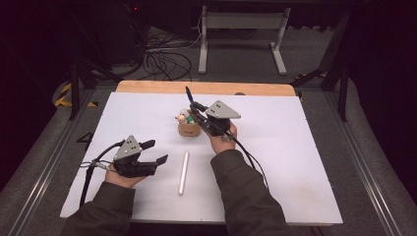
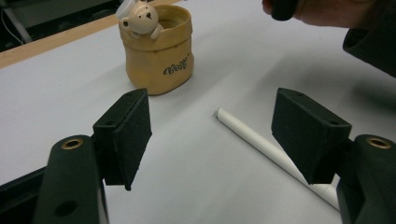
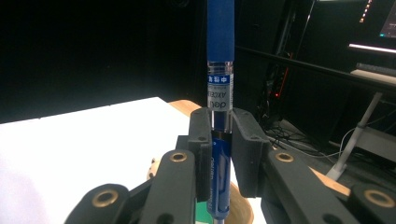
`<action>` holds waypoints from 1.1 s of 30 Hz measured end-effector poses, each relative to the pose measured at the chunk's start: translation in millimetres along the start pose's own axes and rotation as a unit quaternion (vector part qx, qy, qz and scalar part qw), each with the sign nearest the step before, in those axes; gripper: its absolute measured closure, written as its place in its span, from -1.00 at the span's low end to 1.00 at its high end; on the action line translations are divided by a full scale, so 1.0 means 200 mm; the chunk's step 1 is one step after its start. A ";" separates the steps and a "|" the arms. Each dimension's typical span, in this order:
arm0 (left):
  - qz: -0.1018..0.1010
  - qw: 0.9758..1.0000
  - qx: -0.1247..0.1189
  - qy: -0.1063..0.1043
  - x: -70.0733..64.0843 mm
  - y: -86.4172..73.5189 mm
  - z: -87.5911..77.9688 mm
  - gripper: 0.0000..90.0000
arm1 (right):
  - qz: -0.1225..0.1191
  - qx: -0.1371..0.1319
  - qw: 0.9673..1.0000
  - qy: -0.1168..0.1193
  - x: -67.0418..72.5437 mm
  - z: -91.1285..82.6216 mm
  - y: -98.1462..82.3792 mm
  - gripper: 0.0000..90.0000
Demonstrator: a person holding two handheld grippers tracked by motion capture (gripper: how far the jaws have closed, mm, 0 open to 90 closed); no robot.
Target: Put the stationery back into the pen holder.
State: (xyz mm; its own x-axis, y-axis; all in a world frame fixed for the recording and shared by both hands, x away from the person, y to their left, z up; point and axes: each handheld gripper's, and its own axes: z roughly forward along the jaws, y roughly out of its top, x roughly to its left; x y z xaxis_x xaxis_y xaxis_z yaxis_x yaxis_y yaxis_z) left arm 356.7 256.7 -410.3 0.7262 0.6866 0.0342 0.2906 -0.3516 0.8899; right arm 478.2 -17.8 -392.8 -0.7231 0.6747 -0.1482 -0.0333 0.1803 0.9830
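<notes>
A tan pen holder with a small bear figure at its rim stands mid-table. My right gripper is just right of the holder and above it, shut on a blue pen that stands upright between its pads, lower end over the holder's mouth. A white tube lies on the white mat. My left gripper rests at the near left, open, nothing between its pads, the tube lying just ahead.
The white mat covers a wooden tabletop whose far edge shows. Beyond the table stand a desk frame and loose cables on the floor. A person's sleeves come in from below.
</notes>
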 end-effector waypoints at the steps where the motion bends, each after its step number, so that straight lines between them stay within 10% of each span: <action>1: -0.001 1.000 0.001 0.000 0.00 0.00 0.00 -0.35 | 0.002 0.000 1.000 0.000 0.00 0.01 -0.01 0.77; 33: -0.001 1.000 0.006 -0.005 0.00 -0.01 0.01 -0.35 | 0.040 0.037 0.999 -0.003 -0.04 0.19 -0.20 0.74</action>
State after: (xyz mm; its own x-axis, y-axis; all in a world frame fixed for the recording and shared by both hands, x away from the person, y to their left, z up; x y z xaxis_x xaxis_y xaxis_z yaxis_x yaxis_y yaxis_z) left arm 357.3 255.0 -412.5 0.7319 0.6808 0.0273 0.2996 -0.3575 0.8846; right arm 511.6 -3.0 -434.5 -0.7177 0.6927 -0.0708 0.0748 0.1778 0.9812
